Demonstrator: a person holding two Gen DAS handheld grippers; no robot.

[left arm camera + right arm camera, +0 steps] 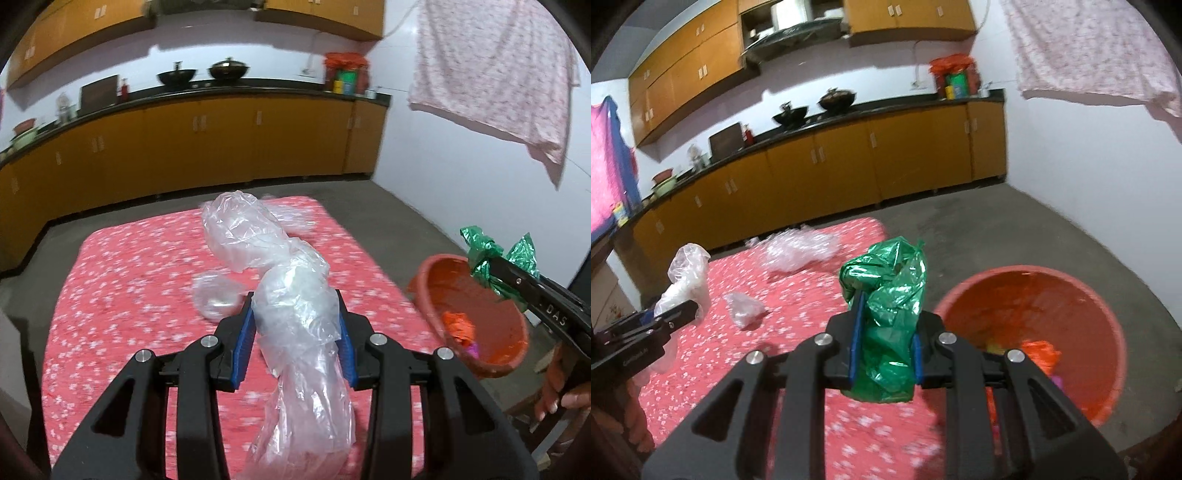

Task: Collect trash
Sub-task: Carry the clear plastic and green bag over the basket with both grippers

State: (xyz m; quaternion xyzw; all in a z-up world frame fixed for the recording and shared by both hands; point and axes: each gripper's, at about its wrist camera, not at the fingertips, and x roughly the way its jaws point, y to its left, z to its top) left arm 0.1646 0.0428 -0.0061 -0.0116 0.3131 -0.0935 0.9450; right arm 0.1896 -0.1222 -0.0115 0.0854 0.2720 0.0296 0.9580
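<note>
My left gripper (295,306) is shut on a long crumpled clear plastic bag (291,295), held up over the pink flowered sheet (129,277). My right gripper (886,317) is shut on a crumpled green plastic bag (890,317), raised near the left rim of the orange tub (1071,295). In the left wrist view the right gripper (491,273) with the green bag (487,254) hangs above the tub (491,317). Orange and pink scraps (1039,352) lie inside the tub. More clear plastic lies on the sheet: a small piece (744,308) and a bigger heap (798,251) farther back.
The sheet lies on a grey floor (979,229). Yellow kitchen cabinets (221,147) with a dark counter run along the back wall. A pale cloth (498,74) hangs at the upper right. A person's hand (557,398) holds the right gripper's handle.
</note>
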